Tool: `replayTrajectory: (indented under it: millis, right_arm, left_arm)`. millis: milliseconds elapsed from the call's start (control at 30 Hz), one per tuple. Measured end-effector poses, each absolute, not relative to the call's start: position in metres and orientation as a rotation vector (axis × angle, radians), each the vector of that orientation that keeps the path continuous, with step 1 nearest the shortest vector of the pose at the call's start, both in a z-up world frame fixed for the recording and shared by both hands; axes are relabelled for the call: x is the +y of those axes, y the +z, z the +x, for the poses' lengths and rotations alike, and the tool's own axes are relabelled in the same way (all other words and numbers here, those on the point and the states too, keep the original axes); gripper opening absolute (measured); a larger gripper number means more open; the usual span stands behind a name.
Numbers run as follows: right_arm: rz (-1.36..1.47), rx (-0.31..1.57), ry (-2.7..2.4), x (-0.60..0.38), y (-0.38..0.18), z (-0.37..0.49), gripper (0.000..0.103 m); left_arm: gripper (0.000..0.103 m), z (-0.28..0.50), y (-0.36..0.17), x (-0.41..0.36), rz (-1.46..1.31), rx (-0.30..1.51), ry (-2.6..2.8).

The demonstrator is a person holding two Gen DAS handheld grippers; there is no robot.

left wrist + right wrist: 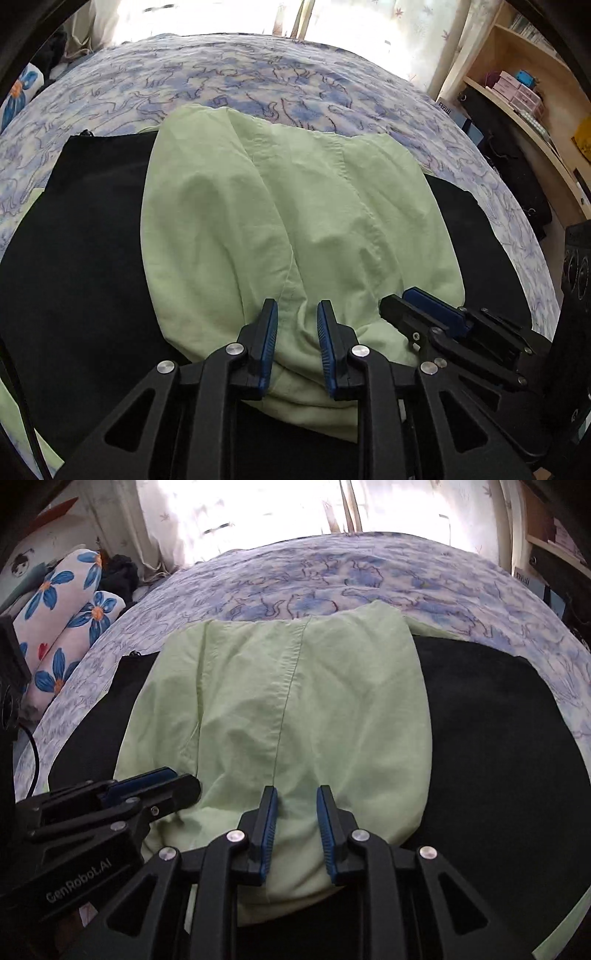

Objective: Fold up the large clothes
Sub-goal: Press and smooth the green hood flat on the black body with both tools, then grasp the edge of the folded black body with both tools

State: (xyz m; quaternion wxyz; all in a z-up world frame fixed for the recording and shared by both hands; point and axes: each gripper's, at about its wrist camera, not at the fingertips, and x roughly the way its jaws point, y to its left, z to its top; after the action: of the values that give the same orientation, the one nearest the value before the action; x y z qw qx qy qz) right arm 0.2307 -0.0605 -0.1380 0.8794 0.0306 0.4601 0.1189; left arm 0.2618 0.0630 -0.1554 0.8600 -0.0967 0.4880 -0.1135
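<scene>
A light green garment (303, 206) lies folded into a narrow stack on a black cloth (92, 236), with a seam running down its middle (288, 701). My left gripper (298, 306) hovers over the garment's near end. Its blue pads (271, 332) stand apart, with green fabric showing in the gap and nothing pinched. My right gripper (297, 792) sits beside it over the same near edge, and its jaws are likewise parted with no fold pressed between them. In each wrist view the other gripper shows from the side: the right gripper (397, 299) and the left gripper (181, 779).
The black cloth (498, 738) is spread on a bed with a blue-patterned sheet (258, 77). Flowered pillows (62, 627) lie at the far left. Wooden shelves (517, 92) with boxes stand on the right, and a dark speaker (576, 273) is beside the bed. Bright curtains hang behind.
</scene>
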Motion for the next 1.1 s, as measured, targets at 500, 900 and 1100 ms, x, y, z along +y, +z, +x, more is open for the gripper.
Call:
replayTrajectory:
  millis: [500,900,1100]
  right_arm:
    - [0.215,0.867,0.386,-0.067,-0.039,0.136,0.022]
    - [0.094,0.741,0.592,-0.059,0.056,0.021,0.022]
    - [0.037,0.651,0.57,-0.05,0.075,0.001,0.022]
  left_arm:
    - [0.02,0.175,-0.064,0.069,-0.277,0.913,-0.262]
    - [0.02,0.075,-0.017,0.09,-0.29,0.849,-0.259]
    - [0.025,0.058,-0.02,0.103,-0.311,0.857,-0.24]
